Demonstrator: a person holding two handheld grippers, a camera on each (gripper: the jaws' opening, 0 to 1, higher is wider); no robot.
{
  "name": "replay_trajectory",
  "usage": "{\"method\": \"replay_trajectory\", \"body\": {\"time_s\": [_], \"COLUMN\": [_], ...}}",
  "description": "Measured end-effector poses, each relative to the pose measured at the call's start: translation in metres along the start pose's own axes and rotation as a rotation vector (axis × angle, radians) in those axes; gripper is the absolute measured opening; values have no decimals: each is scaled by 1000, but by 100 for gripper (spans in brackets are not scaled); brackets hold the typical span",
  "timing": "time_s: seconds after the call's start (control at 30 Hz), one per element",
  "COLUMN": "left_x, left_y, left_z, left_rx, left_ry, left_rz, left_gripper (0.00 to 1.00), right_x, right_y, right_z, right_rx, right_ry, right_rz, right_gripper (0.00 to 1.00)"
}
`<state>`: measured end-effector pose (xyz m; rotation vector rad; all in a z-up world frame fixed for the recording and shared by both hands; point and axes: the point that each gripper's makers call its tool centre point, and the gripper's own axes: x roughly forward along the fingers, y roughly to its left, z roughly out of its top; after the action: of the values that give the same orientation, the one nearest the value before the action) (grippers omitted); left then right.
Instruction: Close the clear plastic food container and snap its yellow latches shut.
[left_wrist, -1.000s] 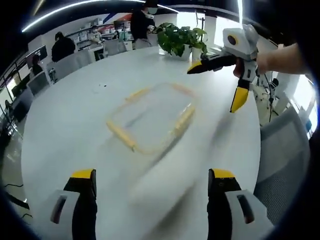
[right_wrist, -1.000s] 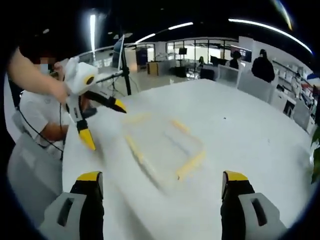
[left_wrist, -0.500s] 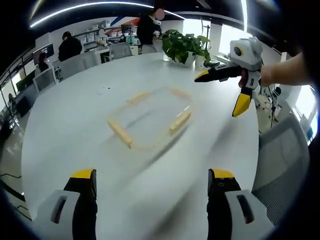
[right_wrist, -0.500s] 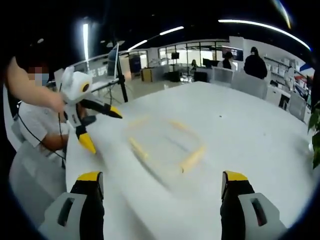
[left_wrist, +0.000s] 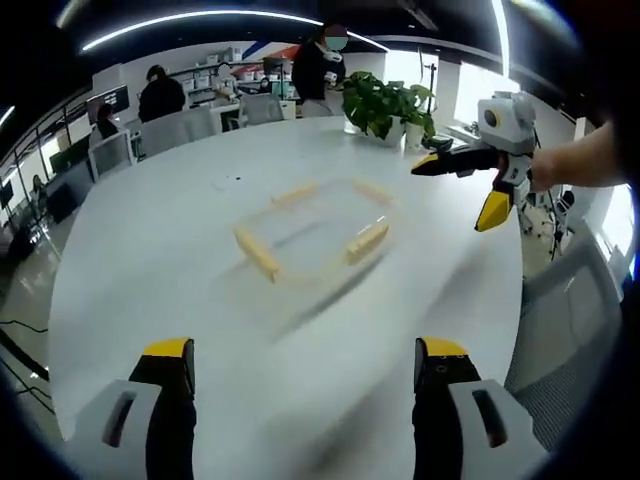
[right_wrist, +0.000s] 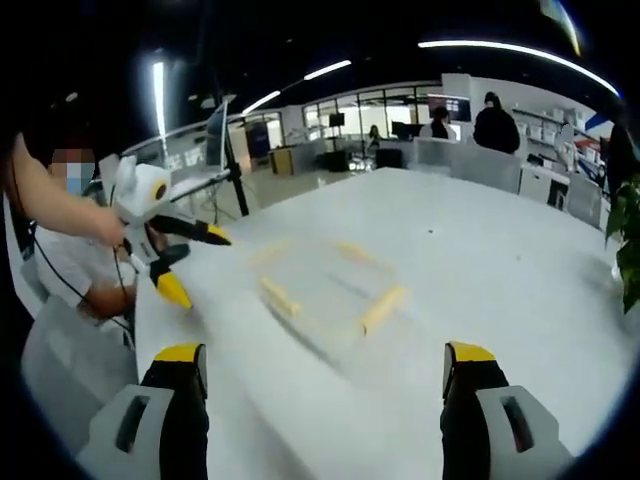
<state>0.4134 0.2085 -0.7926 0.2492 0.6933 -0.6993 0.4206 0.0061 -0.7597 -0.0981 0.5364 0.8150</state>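
A clear plastic food container (left_wrist: 315, 232) with yellow latches (left_wrist: 258, 254) on its sides lies flat on the round white table (left_wrist: 150, 260); it is blurred, so I cannot tell how the latches sit. My left gripper (left_wrist: 305, 352) is open and empty, well short of the container. The right gripper (left_wrist: 460, 190) hovers open in a hand, above the table to the container's right. In the right gripper view the container (right_wrist: 325, 285) lies ahead of my open right gripper (right_wrist: 325, 352), and the left gripper (right_wrist: 197, 266) hangs open at the left.
A potted plant (left_wrist: 385, 100) stands at the table's far edge. Grey chairs (left_wrist: 560, 320) ring the table, and people stand and sit in the office behind. The person (right_wrist: 70, 250) holding the grippers is at the table's edge.
Both views have drawn back, so the container looks smaller and farther off. Both grippers stay open, and the container has not moved on the table.
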Motion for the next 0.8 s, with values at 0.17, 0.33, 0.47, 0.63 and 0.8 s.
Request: {"method": "replay_trajectory", "body": {"time_s": [0.17, 0.33, 0.47, 0.63, 0.8], "left_x": [-5, -9, -11, -16, -17], "left_y": [-5, -7, -7, -8, -11], "left_z": [-2, -3, -4, -4, -7], "left_rx": [-9, -15, -33, -47, -54], "left_ry": [-16, -31, -36, -54, -63], "left_rz": [-5, 6, 10, 19, 22], "left_gripper": [91, 91, 90, 90, 90], "right_x": [-2, -3, -5, -9, -12], "right_y": [5, 7, 12, 18, 21], "right_z": [0, 3, 3, -2, -5], "right_rx": [7, 25, 36, 45, 60], "right_ry": [-9, -31, -41, -46, -50], "right_rz": [6, -2, -2, -3, -3], "right_gripper": [99, 99, 99, 99, 100]}}
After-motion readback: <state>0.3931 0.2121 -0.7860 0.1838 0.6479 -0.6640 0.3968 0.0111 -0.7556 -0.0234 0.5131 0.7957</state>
